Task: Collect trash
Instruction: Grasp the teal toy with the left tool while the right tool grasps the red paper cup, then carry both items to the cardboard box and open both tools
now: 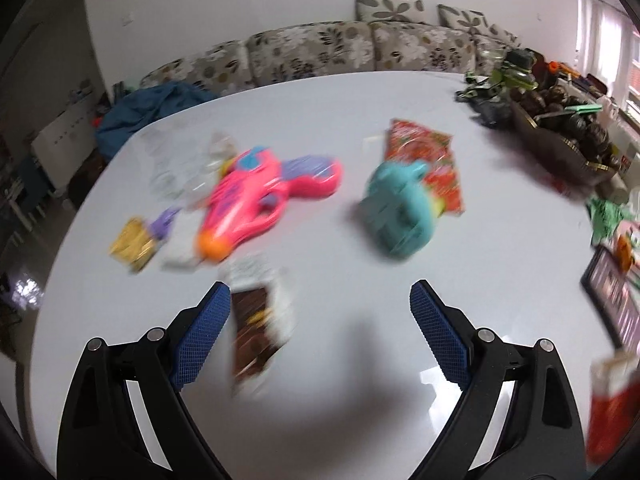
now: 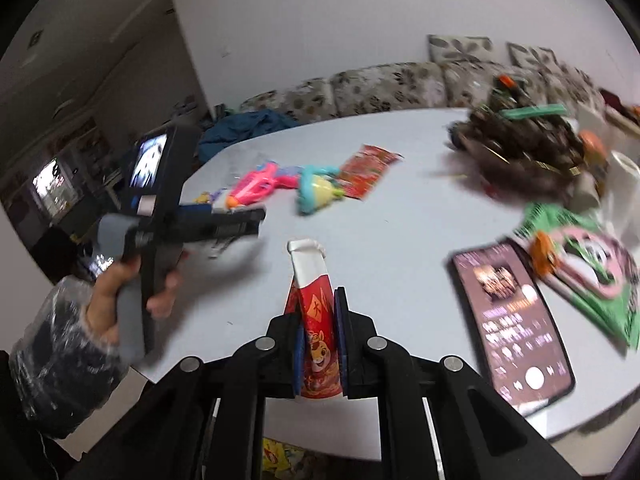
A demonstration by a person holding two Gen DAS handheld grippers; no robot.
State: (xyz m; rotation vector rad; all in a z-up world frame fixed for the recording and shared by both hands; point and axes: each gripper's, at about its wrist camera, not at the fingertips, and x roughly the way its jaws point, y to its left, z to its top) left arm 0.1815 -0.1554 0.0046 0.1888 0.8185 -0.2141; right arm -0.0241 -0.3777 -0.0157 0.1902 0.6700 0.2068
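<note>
My left gripper (image 1: pixel 320 296) is open above the white table (image 1: pixel 340 264), empty. A brown wrapper (image 1: pixel 254 332) lies just inside its left finger. A gold wrapper (image 1: pixel 132 244), crumpled clear plastic (image 1: pixel 180 168) and a red snack packet (image 1: pixel 432 160) lie further out. My right gripper (image 2: pixel 320 308) is shut on a crushed red and white paper cup (image 2: pixel 314 312), held above the table's near edge. The left gripper (image 2: pixel 224 220) shows at the left of the right wrist view, held in a hand. The red packet (image 2: pixel 368 170) shows there too.
A pink toy gun (image 1: pixel 264 196) and a teal toy (image 1: pixel 396 208) lie mid-table. A bowl of dark items (image 1: pixel 568 136) and toy vehicles stand at the right. A phone (image 2: pixel 512 324) and a green panda packet (image 2: pixel 588 268) lie right. A floral sofa (image 1: pixel 340 48) is behind.
</note>
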